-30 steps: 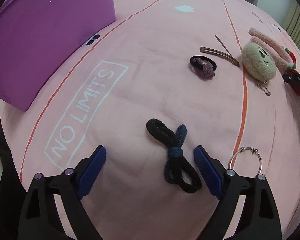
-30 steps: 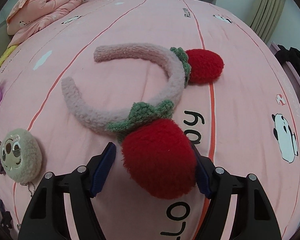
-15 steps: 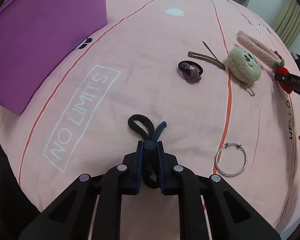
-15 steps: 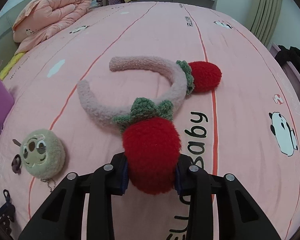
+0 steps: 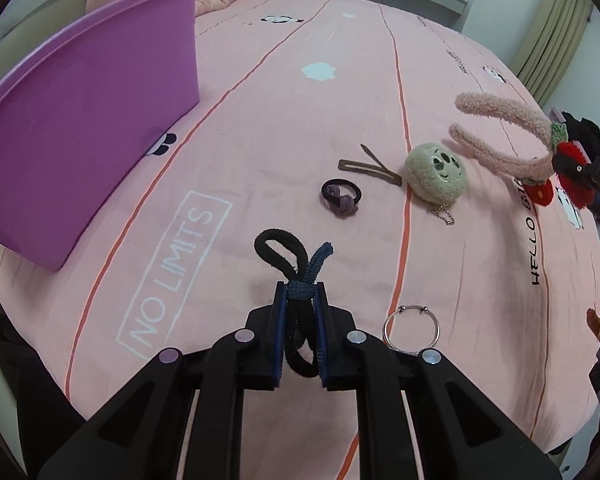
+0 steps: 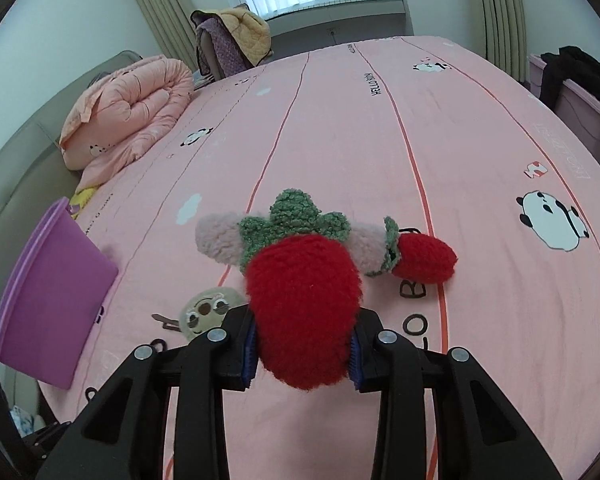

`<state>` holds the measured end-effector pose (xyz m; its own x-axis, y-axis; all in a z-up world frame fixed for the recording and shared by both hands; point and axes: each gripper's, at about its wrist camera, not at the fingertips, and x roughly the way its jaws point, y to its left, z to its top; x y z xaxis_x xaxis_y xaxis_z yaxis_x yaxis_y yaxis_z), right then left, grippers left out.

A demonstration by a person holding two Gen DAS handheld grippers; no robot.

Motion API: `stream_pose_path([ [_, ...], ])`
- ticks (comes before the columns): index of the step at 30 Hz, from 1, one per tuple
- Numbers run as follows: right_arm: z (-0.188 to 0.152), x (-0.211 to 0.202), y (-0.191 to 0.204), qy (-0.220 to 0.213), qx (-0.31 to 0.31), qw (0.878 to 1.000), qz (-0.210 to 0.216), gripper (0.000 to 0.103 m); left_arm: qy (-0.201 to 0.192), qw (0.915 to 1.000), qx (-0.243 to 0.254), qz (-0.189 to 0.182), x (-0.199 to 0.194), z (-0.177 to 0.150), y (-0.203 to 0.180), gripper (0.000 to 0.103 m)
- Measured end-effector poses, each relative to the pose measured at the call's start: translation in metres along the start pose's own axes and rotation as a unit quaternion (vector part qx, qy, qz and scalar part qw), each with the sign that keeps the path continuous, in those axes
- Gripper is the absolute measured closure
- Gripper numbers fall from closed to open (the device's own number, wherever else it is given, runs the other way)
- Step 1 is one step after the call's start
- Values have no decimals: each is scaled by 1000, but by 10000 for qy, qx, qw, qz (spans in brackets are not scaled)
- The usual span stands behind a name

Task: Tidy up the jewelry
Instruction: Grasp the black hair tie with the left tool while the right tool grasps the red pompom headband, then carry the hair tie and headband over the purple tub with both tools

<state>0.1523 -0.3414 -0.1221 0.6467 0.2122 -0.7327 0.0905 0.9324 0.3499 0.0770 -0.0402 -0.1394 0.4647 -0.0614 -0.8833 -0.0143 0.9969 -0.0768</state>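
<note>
My left gripper (image 5: 300,300) is shut on a black and blue hair tie (image 5: 290,264) and holds it above the pink bedspread. My right gripper (image 6: 302,354) is shut on the red strawberry pom (image 6: 302,312) of a fluffy pink headband (image 6: 220,238), lifted off the bed; the headband also shows in the left wrist view (image 5: 500,148). A purple bin (image 5: 80,120) stands at the left, also in the right wrist view (image 6: 48,300). On the bed lie a purple hair tie (image 5: 340,198), a brown hair clip (image 5: 370,166), a round plush charm (image 5: 436,172) and a silver bangle (image 5: 410,330).
A folded pink quilt (image 6: 128,112) lies at the far left of the bed. A chair with draped clothes (image 6: 232,36) stands by the window. A pink box with dark clothes (image 6: 576,84) is at the right of the bed.
Both grippers closed from open, the left on the hair tie, the right on the strawberry pom. Both then rose, lifting the tie and the headband off the bed.
</note>
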Motion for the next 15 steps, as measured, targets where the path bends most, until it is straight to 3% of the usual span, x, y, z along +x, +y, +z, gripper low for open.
stream_pose_path([
  [10,-23,-57,23,-361,99,9993,-44,70,-397,9990,-42,-195,-41,17,11,90],
  [15,-28,-82,46,-544,114,9984,142,70,-607,9978,-99,-233,-63,23,24,90],
])
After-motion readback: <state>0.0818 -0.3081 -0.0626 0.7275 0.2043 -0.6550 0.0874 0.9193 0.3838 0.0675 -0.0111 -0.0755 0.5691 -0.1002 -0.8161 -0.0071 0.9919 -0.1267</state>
